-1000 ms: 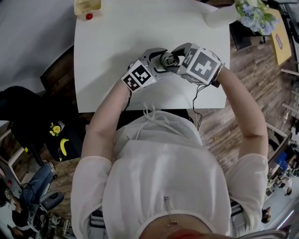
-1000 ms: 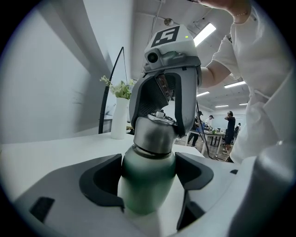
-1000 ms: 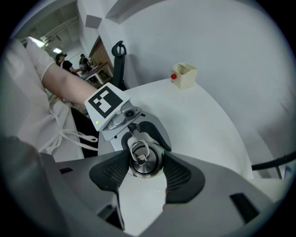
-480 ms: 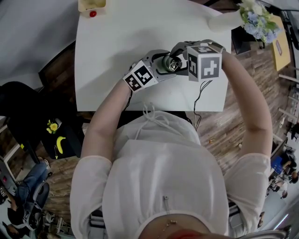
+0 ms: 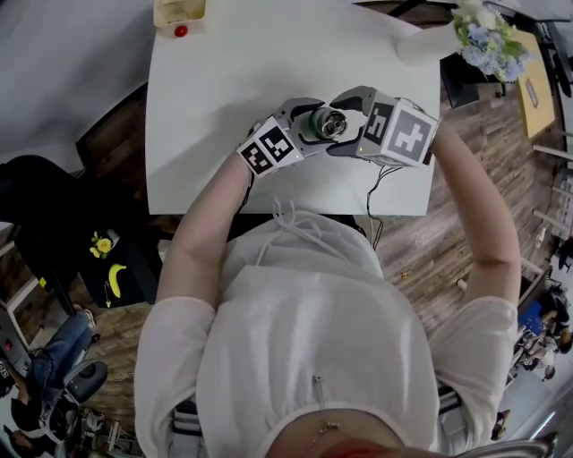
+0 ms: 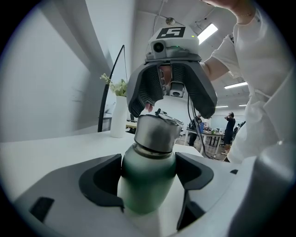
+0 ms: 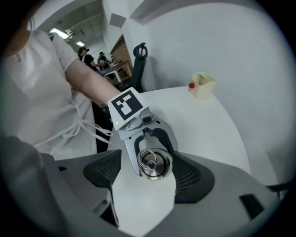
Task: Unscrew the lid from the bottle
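1. Gripped by the left claw (image 6: 148,179) round its green body: the bottle (image 6: 147,194), upright, with both pads pressed against its sides.
2. Held over the middle of the white surface (image 5: 224,80), toward its near edge; impossible to tell whether standing on it or lifted clear.
3. Still seated on the bottle's neck: the silver lid (image 6: 157,132), with a metal ring lying on top, seen in the right gripper view.
4. Poised just above the lid and pointing steeply down: the right claw (image 7: 149,178), marker cube toward the person.
5. Just opened wider, with the jaws now well apart on either side of the lid; the lid between them but no pad pressing on it, so nothing gripped.
6. At the far left corner of the surface: a pale box (image 5: 179,12) with a small red thing against its side.
7. At the far right corner: a white vase (image 5: 421,41) with blue and white flowers (image 5: 488,40) reaching past the edge.
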`<state>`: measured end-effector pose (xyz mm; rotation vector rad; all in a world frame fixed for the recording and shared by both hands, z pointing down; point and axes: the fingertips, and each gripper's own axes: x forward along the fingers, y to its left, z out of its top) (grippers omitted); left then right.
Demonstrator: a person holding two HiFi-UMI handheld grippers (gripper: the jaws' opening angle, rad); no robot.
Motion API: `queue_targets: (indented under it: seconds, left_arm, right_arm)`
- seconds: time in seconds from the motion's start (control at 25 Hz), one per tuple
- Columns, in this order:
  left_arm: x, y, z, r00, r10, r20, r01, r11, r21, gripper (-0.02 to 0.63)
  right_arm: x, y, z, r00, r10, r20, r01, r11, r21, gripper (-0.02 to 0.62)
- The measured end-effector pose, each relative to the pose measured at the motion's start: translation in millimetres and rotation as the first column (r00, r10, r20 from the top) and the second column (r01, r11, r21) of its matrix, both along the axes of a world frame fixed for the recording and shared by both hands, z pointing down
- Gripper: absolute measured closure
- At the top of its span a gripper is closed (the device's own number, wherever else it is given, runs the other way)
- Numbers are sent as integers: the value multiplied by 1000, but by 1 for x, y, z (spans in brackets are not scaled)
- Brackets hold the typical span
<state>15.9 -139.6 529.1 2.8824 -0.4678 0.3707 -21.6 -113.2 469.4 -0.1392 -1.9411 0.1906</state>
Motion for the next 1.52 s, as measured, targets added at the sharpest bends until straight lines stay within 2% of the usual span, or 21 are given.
queue_targets:
  seconds: [0.12, 0.28, 0.4, 0.52, 0.64, 0.76, 0.88, 0.96, 1.08, 1.2, 1.36, 1.52]
  left_arm:
    - [0, 0, 0, 1000, 0, 4, 0, 1000, -2, 232]
    - [1, 0, -1, 1000, -1, 13, 1, 1000, -7, 232]
    - [2, -1, -1, 1000, 4, 22, -4, 1000, -14, 232]
    - [2, -1, 0, 999, 7, 31, -7, 1000, -16, 232]
    - [1, 0, 0, 999, 6, 33, -6, 1000, -17, 232]
    - [1, 0, 0, 999, 7, 35, -6, 1000, -18, 232]
    - [1, 0, 1, 999, 9, 35, -8, 1000, -19, 232]
    - [1, 0, 1, 999, 11, 34, -10, 1000, -19, 232]
    - [1, 0, 1, 1000, 12, 28, -11, 1000, -18, 232]
    - [2, 0, 1, 1000, 13, 22, -13, 1000, -20, 232]
    - [2, 0, 1, 1000, 15, 19, -14, 1000, -21, 232]
    - [2, 0, 1, 1000, 13, 19, -12, 1000, -23, 232]
  right_arm:
    - [7, -5, 10, 989, 144, -24, -144, 989, 24, 241]
    - [13, -18, 22, 931, 362, -43, -359, 931, 66, 304]
    - [15, -17, 24, 900, 432, -60, -431, 902, 35, 337]
    - [15, -17, 25, 896, 438, -80, -436, 899, 36, 336]
    - [15, -16, 25, 912, 400, -89, -399, 916, 31, 336]
    - [14, -15, 25, 945, 319, -75, -318, 948, 29, 336]
    - [14, -14, 25, 984, 161, -70, -158, 986, 54, 336]
    - [13, -11, 23, 996, 47, -74, -43, 998, 56, 336]
    - [12, -6, 20, 990, -125, -59, 128, 991, 42, 336]
    - [14, -5, 20, 970, -238, -46, 240, 970, 39, 336]
    - [15, -6, 21, 956, -282, -79, 288, 955, 75, 334]
    - [12, -7, 20, 978, -192, -80, 198, 977, 83, 331]
